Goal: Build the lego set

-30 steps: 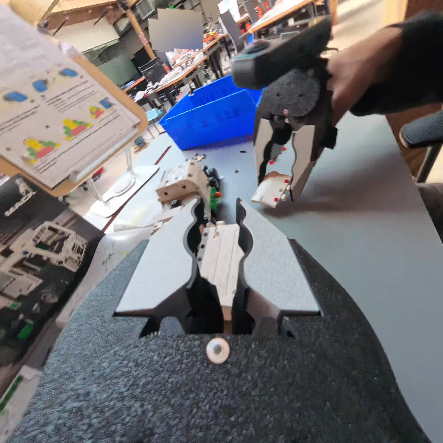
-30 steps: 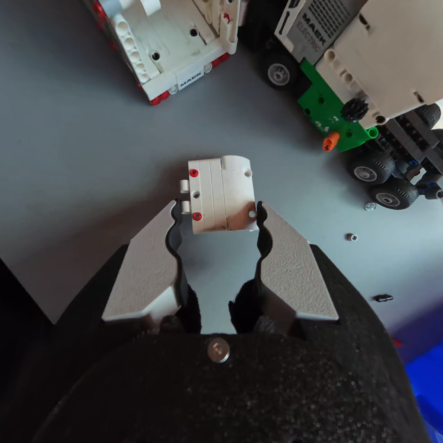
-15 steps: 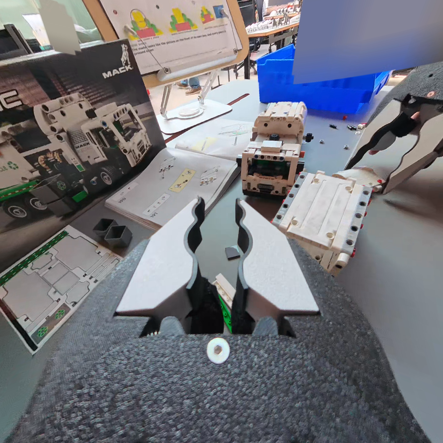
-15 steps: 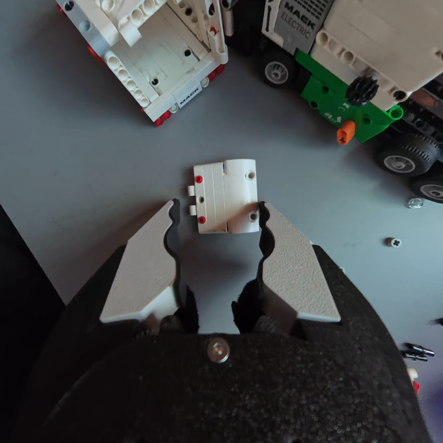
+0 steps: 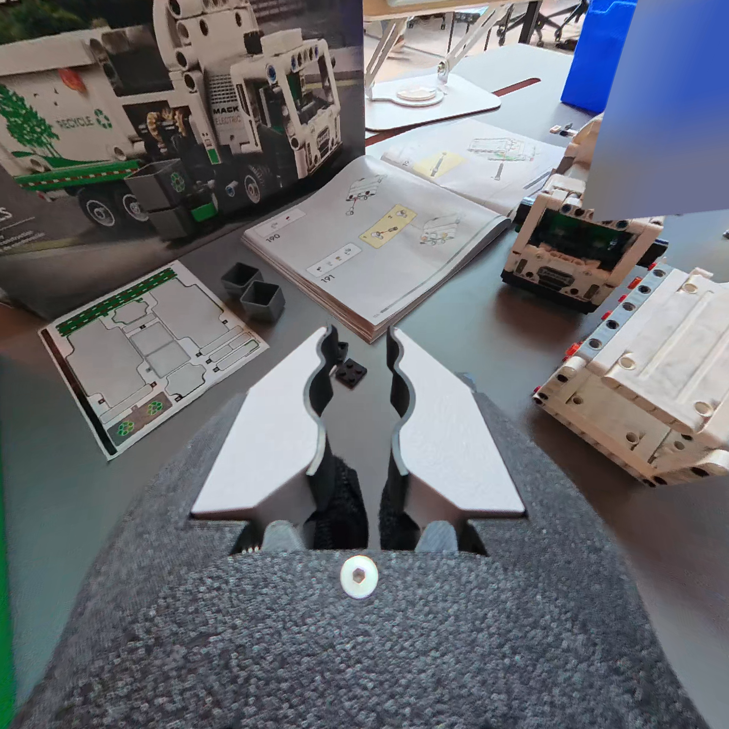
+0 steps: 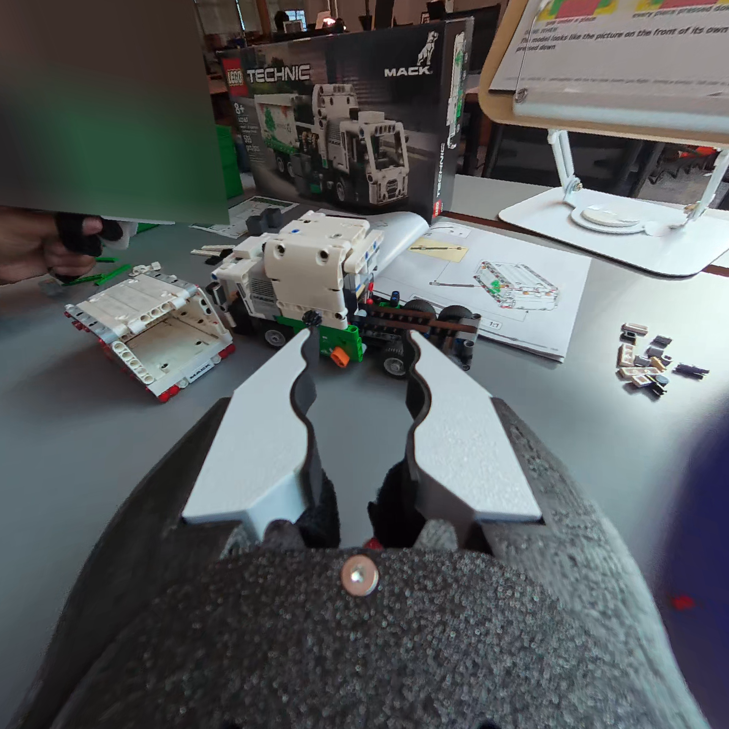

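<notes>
My left gripper is open and empty, low over the grey table, with a small black plate lying between its fingertips. The white truck body section lies to its right, and the truck cab stands beyond it. My right gripper is open and empty, pointing at the part-built white and green truck. The body section also shows in the right wrist view, lying left of the truck, open side facing me.
The set's box stands at the back, with the open instruction booklet, two grey bins and a sticker sheet before it. A pile of small parts lies right. A clipboard stand is behind. A hand shows far left. Left tips to right tips: about 35 cm. Both grippers' tips are roughly 15 cm from the truck cab.
My left gripper let go of a white piece and swung left toward the box and booklet. My right gripper tilted up from the small white panel, which is now out of view.
</notes>
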